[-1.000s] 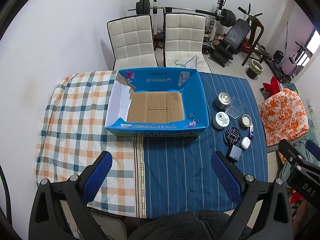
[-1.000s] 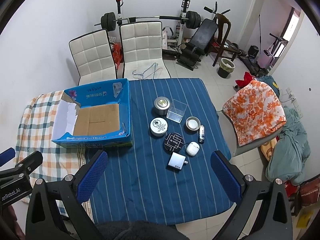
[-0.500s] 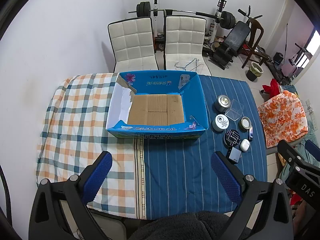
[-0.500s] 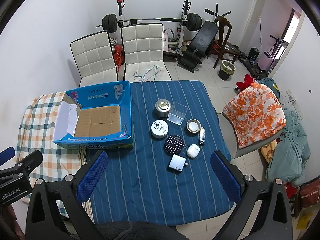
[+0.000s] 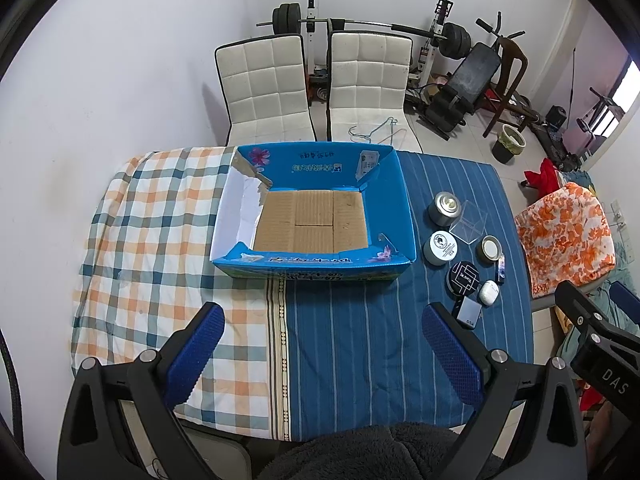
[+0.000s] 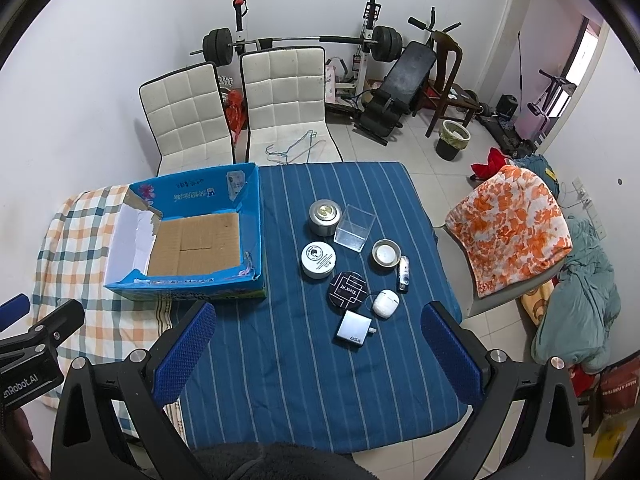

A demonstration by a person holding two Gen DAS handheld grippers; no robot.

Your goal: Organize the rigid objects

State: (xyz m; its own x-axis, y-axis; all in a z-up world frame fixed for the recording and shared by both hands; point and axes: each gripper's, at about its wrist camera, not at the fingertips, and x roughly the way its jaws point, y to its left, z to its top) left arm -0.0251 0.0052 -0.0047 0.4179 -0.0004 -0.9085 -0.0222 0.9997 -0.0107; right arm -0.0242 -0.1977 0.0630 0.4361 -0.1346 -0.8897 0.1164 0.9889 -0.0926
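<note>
Both grippers spread wide, holding nothing, above table
Left to right – left gripper (image 5: 320, 344) over checked cloth (image 5: 160, 240); empty blue box (image 6: 256, 216); on striped cloth (image 6: 280, 360) sit tin (image 6: 325, 217), clear box (image 6: 354, 232), white jar (image 6: 319, 259), black disc (image 6: 349, 291), small dish (image 6: 386, 254), earbud case (image 6: 386, 303), charger (image 6: 353, 328) – right gripper (image 6: 318, 344) above these

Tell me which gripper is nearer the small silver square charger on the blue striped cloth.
Right. The right gripper hangs open just short of the charger; the left gripper sits off to its left, facing the blue cardboard box.
</note>
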